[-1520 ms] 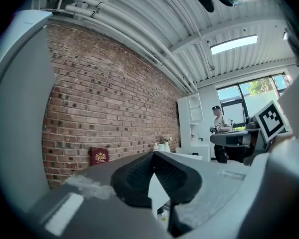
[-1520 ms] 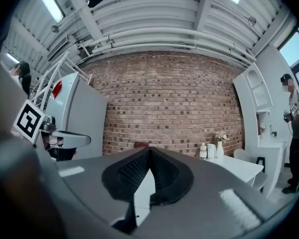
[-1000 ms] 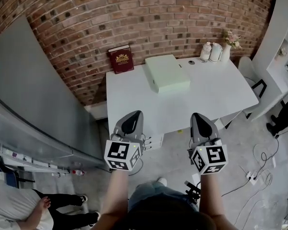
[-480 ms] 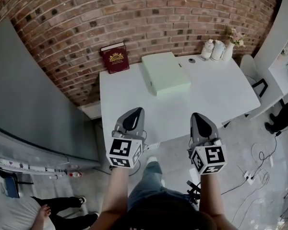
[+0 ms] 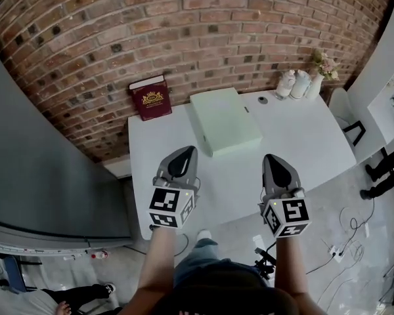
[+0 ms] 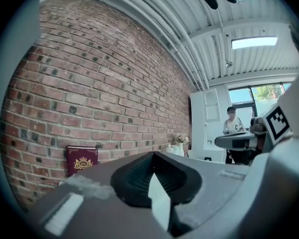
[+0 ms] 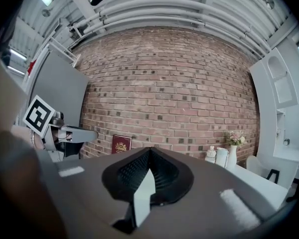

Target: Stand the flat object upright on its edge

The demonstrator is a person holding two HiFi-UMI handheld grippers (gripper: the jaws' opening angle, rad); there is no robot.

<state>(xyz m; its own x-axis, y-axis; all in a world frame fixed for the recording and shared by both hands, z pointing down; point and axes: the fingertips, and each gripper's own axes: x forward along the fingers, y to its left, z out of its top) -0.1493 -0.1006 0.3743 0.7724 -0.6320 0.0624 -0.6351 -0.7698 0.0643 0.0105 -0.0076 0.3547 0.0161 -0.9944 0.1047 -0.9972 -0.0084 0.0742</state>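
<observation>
Your left tool (image 5: 183,152) and right tool (image 5: 274,158) are both clenched on nothing, so nudging the pale green box (image 5: 224,120), lying flat on the table (image 5: 302,140) just right of the red book (image 5: 150,99), could skid it instead of tipping it upright.

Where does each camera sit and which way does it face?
Head view: on the person's head, steeply down at the white table; left gripper, right gripper, forearms show.
Left gripper view: on that gripper, along its shut jaws toward the brick wall.
Right gripper view: on that gripper, shut jaws, same wall.
Shared: the red book shows in all three.
</observation>
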